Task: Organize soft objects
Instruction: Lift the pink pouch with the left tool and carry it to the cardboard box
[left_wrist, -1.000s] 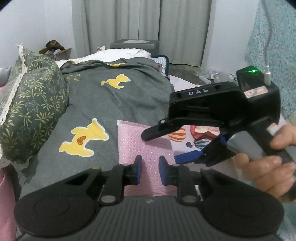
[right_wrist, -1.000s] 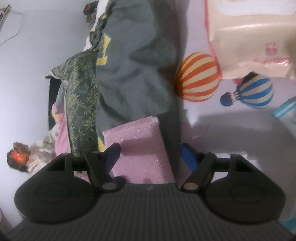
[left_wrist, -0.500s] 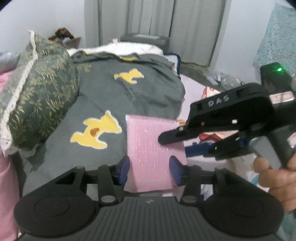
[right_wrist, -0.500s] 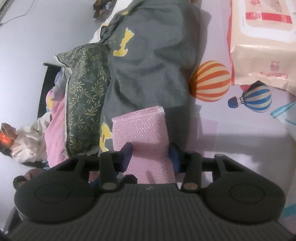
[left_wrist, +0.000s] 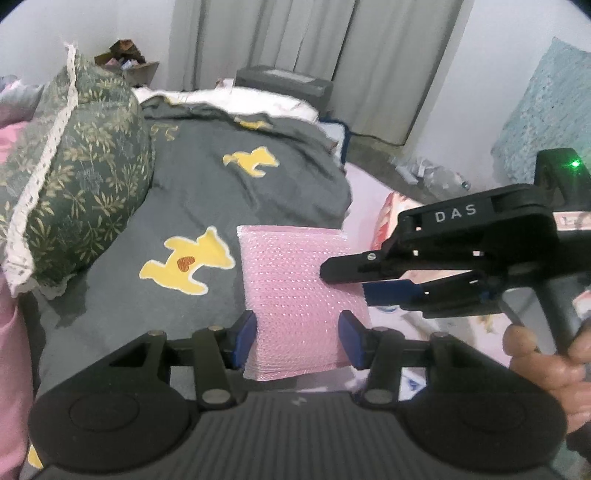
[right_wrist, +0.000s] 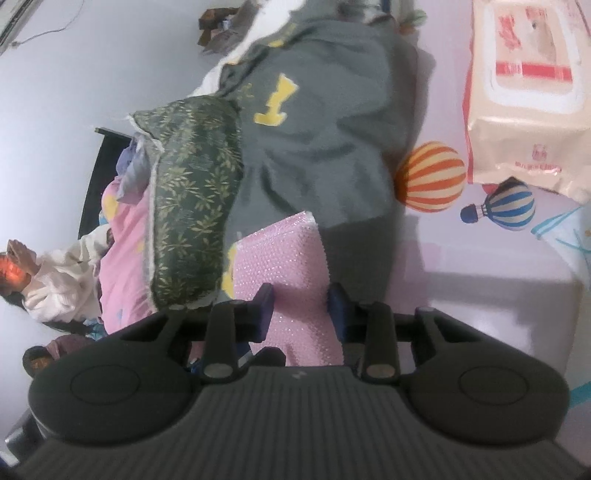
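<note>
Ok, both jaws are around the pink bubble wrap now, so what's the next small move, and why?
Probably close the left gripper fully: its right pad stands clear of the pink bubble wrap. The right gripper, whose jaws have just been closing, already pinches the wrap above the grey blanket.

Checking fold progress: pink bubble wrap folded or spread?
Folded: the pink bubble wrap is a compact thick rectangular pad with a doubled edge, lying partly on the grey blanket.

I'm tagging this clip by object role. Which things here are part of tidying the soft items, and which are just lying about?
In the job:
- pink bubble-wrap pad, between the fingers of both grippers
- left gripper, jaws just opened around the pad
- right gripper, jaws just closed on it

Lying about:
- leaf-print pillow
- grey blanket
- wet-wipes pack
</note>
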